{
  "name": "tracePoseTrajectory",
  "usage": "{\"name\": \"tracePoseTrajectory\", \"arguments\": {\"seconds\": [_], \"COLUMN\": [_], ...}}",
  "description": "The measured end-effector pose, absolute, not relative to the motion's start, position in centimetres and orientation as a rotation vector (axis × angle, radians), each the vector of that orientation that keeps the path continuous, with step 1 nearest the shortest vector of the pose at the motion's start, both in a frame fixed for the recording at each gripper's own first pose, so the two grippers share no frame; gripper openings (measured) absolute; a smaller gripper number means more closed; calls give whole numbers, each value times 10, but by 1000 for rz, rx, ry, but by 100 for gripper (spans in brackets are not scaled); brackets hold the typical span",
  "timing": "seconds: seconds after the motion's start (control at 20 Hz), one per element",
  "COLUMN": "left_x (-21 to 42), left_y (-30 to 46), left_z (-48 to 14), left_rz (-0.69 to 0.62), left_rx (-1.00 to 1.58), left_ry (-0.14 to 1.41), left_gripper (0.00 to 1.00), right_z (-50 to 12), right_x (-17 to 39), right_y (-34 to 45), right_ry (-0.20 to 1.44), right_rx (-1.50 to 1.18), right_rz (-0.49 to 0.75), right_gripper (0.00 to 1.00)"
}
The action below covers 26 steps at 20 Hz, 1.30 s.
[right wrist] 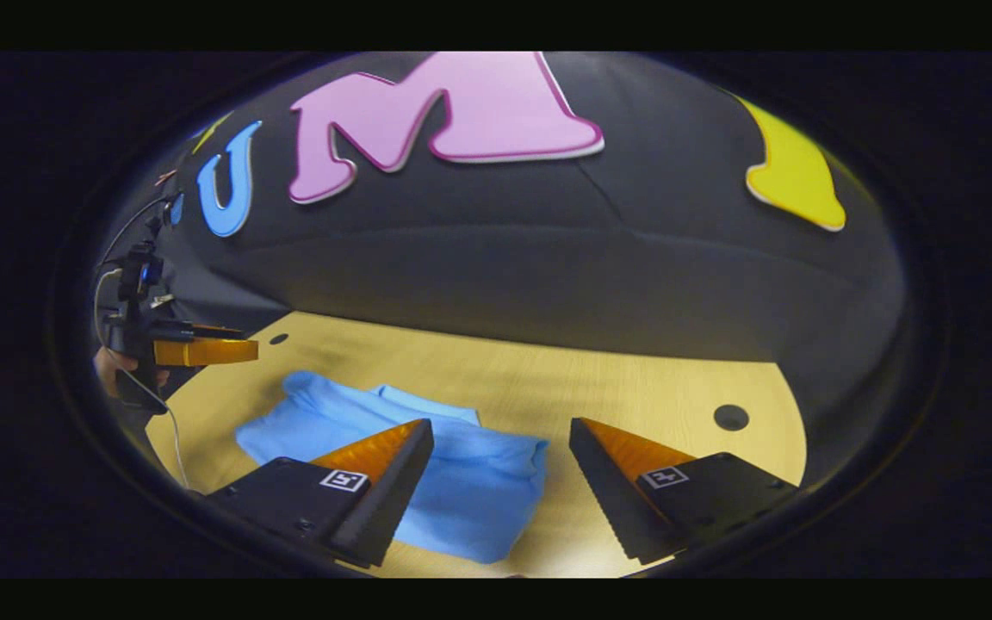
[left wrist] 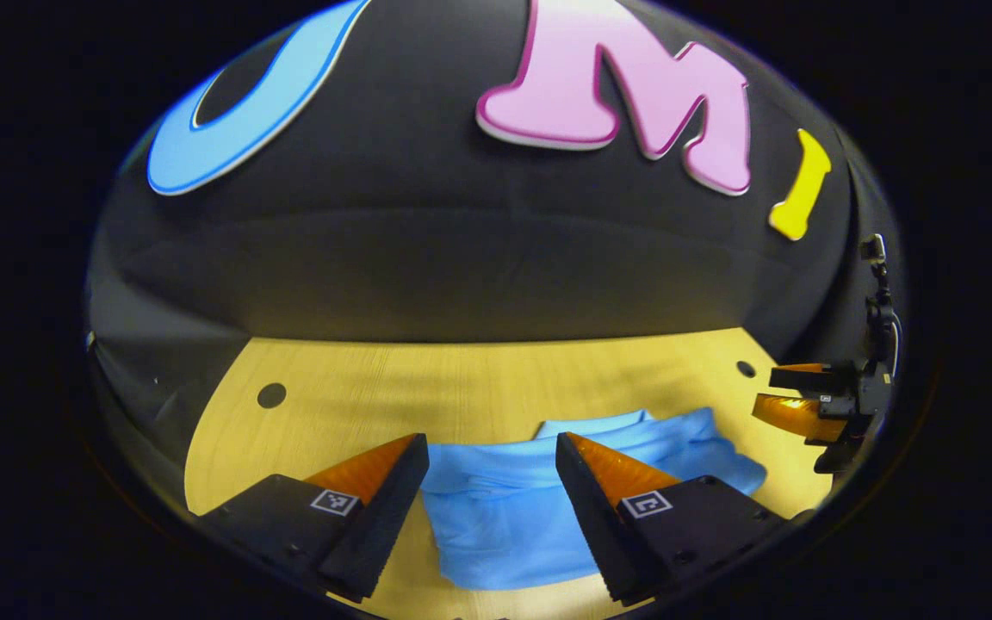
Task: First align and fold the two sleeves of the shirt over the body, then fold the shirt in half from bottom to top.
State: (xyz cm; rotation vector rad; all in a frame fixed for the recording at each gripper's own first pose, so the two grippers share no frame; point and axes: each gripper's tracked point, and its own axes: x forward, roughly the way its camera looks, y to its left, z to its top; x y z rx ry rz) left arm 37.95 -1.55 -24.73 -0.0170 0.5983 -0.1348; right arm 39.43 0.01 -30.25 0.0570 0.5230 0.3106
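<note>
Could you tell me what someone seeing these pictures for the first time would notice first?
The blue shirt stands out, lying folded into a compact bundle on the pale wooden table, toward its near edge. Both grippers hang open above it with nothing between their fingers: the left gripper over the shirt's middle, the right gripper over its right edge. In the right gripper view, a hand holds the left gripper at the far left.

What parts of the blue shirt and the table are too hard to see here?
- Left gripper view: the near corners of the shirt lie behind the left gripper's open fingers, so its folded layers can't be counted.
- Right gripper view: the right gripper's finger covers part of the shirt's near edge.
- Both views: the table's near edge is cut off at the bottom.
</note>
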Motion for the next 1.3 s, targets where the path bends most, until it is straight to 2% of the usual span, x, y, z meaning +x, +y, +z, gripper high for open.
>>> {"name": "tracePoseTrajectory", "arguments": {"seconds": [0.2,0.25,0.3,0.55,0.75,0.95,1.15,1.3], "left_x": [326,310,292,172,84,17,-31,-49], "left_y": [-33,-37,-39,-51,-52,-49,-42,-43], "left_z": [-171,-153,-134,-62,-44,-35,-38,-42], "left_rz": [-216,-226,-229,-233,-219,-168,-108,-115], "left_rx": [-33,-32,-34,-36,-46,-68,-70,-80], "left_ry": [470,435,396,218,173,120,109,128], "left_gripper": [94,94,94,94,95,95,95,96], "right_z": [-220,-197,-181,-107,-59,-17,-3,2], "right_x": [347,332,318,228,141,76,16,-7], "right_y": [9,11,11,18,35,34,53,56], "right_ry": [384,340,305,142,73,-32,-56,-64], "right_rx": [11,-3,-14,-76,-41,-116,-103,-111], "right_rz": [310,299,287,217,189,108,111,127], "right_gripper": [98,91,98,96,97,97,97,97]}}
